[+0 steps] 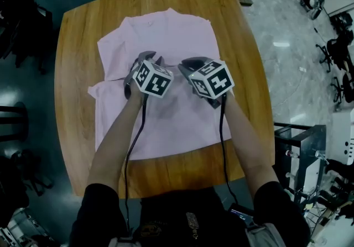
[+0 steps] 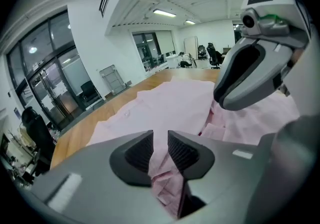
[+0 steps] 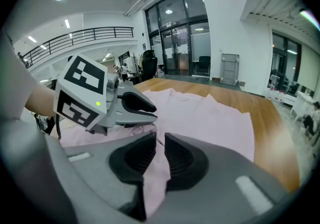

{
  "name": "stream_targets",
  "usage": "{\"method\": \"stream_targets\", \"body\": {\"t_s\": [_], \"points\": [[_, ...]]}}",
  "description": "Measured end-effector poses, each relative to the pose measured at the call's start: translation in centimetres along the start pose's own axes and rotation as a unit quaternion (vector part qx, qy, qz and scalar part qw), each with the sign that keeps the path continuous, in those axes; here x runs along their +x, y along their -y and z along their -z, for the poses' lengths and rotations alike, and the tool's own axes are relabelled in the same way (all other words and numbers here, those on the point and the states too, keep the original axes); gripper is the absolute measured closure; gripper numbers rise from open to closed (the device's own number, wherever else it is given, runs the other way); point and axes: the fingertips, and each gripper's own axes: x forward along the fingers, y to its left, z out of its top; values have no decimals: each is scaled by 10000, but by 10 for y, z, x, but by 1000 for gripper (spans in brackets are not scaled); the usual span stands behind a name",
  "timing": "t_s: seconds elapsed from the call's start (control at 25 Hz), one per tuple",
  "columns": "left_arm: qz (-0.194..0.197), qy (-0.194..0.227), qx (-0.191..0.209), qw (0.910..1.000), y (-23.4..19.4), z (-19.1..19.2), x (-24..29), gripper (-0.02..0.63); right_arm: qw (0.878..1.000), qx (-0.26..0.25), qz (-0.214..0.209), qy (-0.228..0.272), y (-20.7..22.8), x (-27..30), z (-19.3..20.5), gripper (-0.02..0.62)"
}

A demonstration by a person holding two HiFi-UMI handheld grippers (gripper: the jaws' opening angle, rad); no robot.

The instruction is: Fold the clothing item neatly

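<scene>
A pale pink shirt (image 1: pixel 166 36) lies spread on the round-cornered wooden table (image 1: pixel 77 47), its collar at the far side and a sleeve folded in on the left. Both grippers sit close together over the shirt's middle. My left gripper (image 1: pixel 145 56) has its jaws slightly apart, and a bunched fold of pink cloth (image 2: pixel 162 178) lies loosely in the gap (image 2: pixel 160 150). My right gripper (image 1: pixel 191 64) is shut on a pinch of the shirt (image 3: pixel 155 178), the pads close together on the cloth (image 3: pixel 160 153). Each gripper view shows the other gripper close beside it.
The shirt covers most of the table, with bare wood (image 1: pixel 243 74) at the edges. Dark office chairs (image 1: pixel 22 25) stand at the left, and a black cart (image 1: pixel 298 152) and more chairs (image 1: pixel 337 52) at the right. The person's forearms (image 1: pixel 113 146) reach over the near edge.
</scene>
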Motion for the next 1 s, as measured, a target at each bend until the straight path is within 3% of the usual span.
{"method": "stream_targets", "body": {"t_s": [0.16, 0.32, 0.44, 0.56, 0.6, 0.72, 1.0], "points": [[12, 209, -286, 9994, -15, 0, -19, 493, 9998, -169, -75, -29, -3, 24, -21, 538], [-151, 261, -554, 9980, -39, 9, -36, 392, 9984, -427, -322, -193, -12, 56, -36, 519], [48, 101, -794, 9968, -49, 28, -41, 338, 9969, -559, -425, -369, -15, 77, -39, 514], [285, -278, -832, 9957, -53, 53, -35, 327, 9963, -542, -467, -475, -18, 90, -37, 514], [314, -402, -801, 9955, -55, 60, -31, 342, 9962, -529, -481, -495, -20, 94, -37, 514], [125, -509, -777, 9956, -70, 70, -29, 583, 9960, -519, -500, -521, -24, 101, -38, 514], [-674, -169, -1085, 9917, -126, 72, -57, 583, 9949, -603, -468, -664, -27, 118, -39, 514]]}}
